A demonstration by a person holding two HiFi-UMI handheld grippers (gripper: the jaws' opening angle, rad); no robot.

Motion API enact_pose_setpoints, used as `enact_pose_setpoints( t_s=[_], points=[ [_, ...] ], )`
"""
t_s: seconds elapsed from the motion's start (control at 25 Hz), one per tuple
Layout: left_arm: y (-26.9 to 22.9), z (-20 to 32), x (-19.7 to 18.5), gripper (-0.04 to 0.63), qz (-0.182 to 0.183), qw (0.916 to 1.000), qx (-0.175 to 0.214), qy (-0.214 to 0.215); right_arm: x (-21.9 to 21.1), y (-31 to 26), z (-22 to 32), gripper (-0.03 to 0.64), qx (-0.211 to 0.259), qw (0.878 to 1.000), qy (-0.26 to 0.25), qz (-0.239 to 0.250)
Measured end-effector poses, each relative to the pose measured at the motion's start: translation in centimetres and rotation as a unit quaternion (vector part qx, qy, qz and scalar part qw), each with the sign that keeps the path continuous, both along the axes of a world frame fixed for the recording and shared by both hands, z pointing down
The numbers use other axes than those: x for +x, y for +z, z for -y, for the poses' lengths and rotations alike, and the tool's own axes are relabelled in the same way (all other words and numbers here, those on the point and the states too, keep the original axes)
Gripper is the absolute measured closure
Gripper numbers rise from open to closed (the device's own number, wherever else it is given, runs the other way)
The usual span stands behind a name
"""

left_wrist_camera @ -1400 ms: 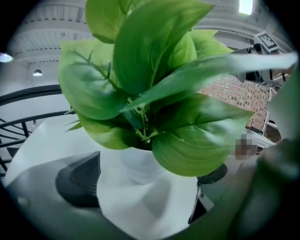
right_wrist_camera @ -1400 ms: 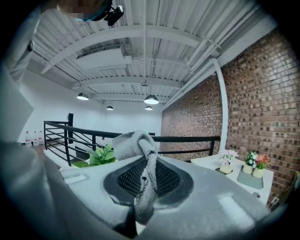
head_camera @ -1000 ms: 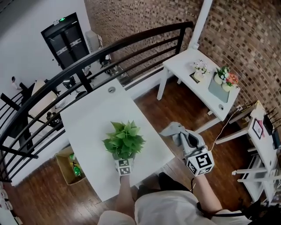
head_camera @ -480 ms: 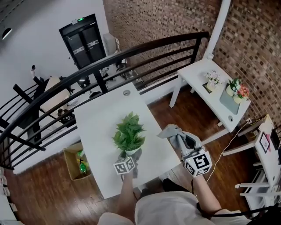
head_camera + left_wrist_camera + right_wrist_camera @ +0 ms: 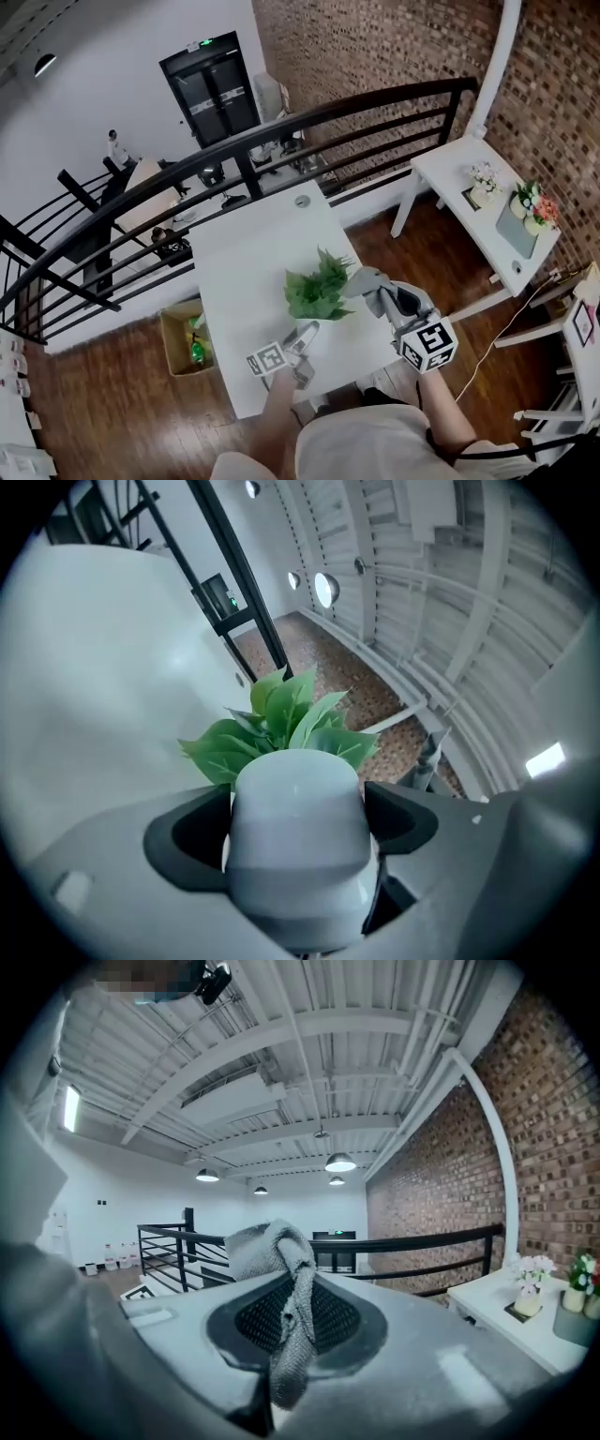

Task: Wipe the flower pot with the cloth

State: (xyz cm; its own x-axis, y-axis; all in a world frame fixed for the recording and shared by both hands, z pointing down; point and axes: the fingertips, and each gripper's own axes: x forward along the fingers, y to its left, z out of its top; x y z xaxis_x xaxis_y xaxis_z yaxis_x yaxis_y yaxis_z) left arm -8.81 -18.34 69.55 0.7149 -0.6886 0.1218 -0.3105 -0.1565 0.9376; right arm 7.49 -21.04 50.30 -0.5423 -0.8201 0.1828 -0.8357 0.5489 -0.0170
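Observation:
A white flower pot (image 5: pixel 295 827) with a green leafy plant (image 5: pixel 281 719) sits between my left gripper's (image 5: pixel 295 808) jaws, which have just been closing and now press on its sides. In the head view the pot (image 5: pixel 302 334) hangs tilted above the white table (image 5: pixel 244 272), its leaves (image 5: pixel 319 286) pointing up and right, the left gripper (image 5: pixel 302 342) behind it. My right gripper (image 5: pixel 380 292) is shut on a grey cloth (image 5: pixel 366 281), which hangs right beside the leaves. In the right gripper view the cloth (image 5: pixel 281 1269) bunches up out of the pinched jaws of the right gripper (image 5: pixel 286 1335).
A black railing (image 5: pixel 281 131) runs behind the table. A second white table (image 5: pixel 469 164) at the right holds small flower pots (image 5: pixel 534 206). A cardboard box (image 5: pixel 187 337) with a green bottle stands on the wooden floor at the table's left.
The left gripper has lifted the pot off the table and rolled it, so the plant now leans to the right. The right gripper with the cloth has come in beside the leaves.

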Motion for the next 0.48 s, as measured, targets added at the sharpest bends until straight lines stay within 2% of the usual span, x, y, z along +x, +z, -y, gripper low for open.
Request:
enact_pose_setpoints(
  t_s=[0.16,0.32,0.4,0.48],
  points=[
    [-4.8,0.9,-0.6,0.123,-0.073,0.9965,0.028,-0.030,-3.5,0.9,-1.0,0.601,-0.033,0.996,-0.085,0.008],
    [-11.4,1.4,-1.9,0.123,-0.156,0.9850,0.052,-0.053,-10.3,0.7,-3.4,0.601,-0.056,0.982,-0.181,-0.004],
    [-13.6,1.7,-2.0,0.123,-0.171,0.9811,0.067,-0.059,-12.7,-0.1,-3.7,0.600,-0.041,0.979,-0.198,-0.009],
    [-15.5,1.8,-2.1,0.122,-0.189,0.9763,0.087,-0.060,-13.7,-1.2,-3.6,0.600,-0.028,0.981,-0.191,-0.008]
  ],
)
